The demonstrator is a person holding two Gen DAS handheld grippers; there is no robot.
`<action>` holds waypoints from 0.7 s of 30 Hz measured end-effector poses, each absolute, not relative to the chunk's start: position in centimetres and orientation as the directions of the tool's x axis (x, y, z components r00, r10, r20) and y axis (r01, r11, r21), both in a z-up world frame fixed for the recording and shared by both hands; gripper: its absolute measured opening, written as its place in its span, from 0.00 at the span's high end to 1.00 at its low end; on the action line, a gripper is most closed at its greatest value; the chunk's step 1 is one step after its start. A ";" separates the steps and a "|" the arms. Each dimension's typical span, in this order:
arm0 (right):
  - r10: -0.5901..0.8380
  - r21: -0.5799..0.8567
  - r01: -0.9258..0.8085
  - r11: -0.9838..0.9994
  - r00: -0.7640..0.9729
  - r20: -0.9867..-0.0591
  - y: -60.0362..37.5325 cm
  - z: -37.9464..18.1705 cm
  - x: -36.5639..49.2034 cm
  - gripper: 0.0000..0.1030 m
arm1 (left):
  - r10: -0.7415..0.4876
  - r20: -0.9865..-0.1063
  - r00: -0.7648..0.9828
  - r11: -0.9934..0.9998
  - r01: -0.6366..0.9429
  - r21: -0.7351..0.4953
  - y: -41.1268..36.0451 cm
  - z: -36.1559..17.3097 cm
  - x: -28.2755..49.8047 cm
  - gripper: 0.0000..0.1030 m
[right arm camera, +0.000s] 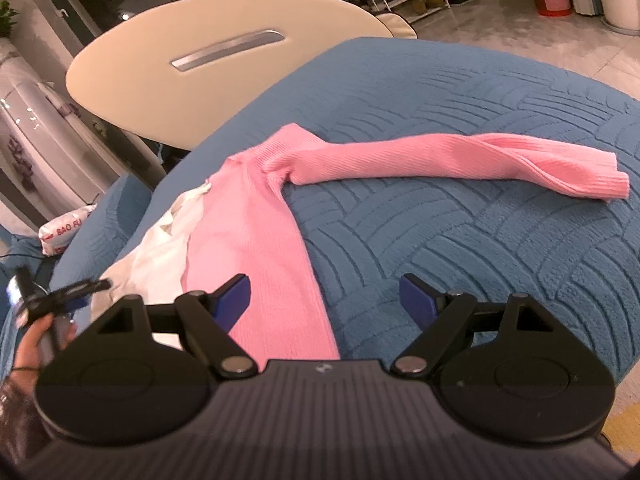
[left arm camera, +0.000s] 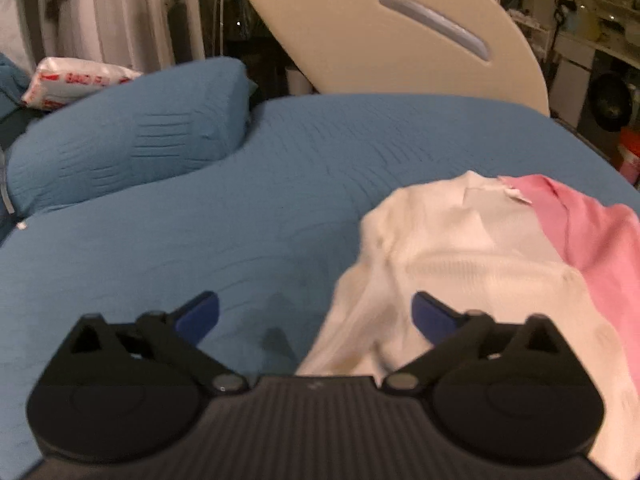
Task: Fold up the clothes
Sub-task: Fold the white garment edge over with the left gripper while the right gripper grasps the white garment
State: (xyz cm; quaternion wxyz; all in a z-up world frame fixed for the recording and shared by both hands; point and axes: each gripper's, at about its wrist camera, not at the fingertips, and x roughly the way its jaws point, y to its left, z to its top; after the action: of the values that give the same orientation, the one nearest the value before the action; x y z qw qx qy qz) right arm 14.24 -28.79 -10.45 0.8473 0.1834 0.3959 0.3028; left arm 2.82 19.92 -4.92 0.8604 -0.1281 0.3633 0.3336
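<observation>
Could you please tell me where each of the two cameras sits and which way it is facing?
Left wrist: on the left gripper, angled down over the blue bed cover toward the white garment; its own open fingers show.
Right wrist: on the right gripper, angled down along the pink sweater; its open fingers, the left gripper and the hand show.
Shared: both garments, cover, cream board.

text: "BAO FU" | on: white plastic packet (right arm camera: 66, 236) with red print | rest of print: unreadable
</observation>
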 end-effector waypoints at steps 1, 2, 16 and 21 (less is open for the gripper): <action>0.665 0.552 -0.377 0.743 0.506 -0.549 -28.8 -10.3 14.1 0.19 | 0.444 -0.732 0.518 0.736 -0.676 -0.032 19.8 -5.1 0.9 0.00; 0.672 0.554 -0.387 0.737 0.508 -0.539 -28.7 -10.2 14.0 0.19 | 0.394 -0.750 0.530 0.728 -0.679 -0.097 19.6 -5.3 -0.8 0.00; 0.709 0.602 -0.409 0.685 0.564 -0.424 -31.5 -9.1 12.8 0.19 | -0.169 -0.721 0.672 0.346 -0.645 -0.682 17.9 -9.9 -3.6 0.01; 0.697 0.582 -0.420 0.696 0.588 -0.410 -31.8 -8.6 12.1 0.17 | -0.130 -0.706 0.696 0.276 -0.658 -0.700 17.7 -9.8 -4.7 0.00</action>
State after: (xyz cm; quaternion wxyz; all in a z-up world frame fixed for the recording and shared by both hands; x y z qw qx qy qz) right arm 12.12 -31.81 -8.58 0.8641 0.2174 0.3185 0.3234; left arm -4.72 17.74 -9.82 0.7211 -0.5729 0.3439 0.1833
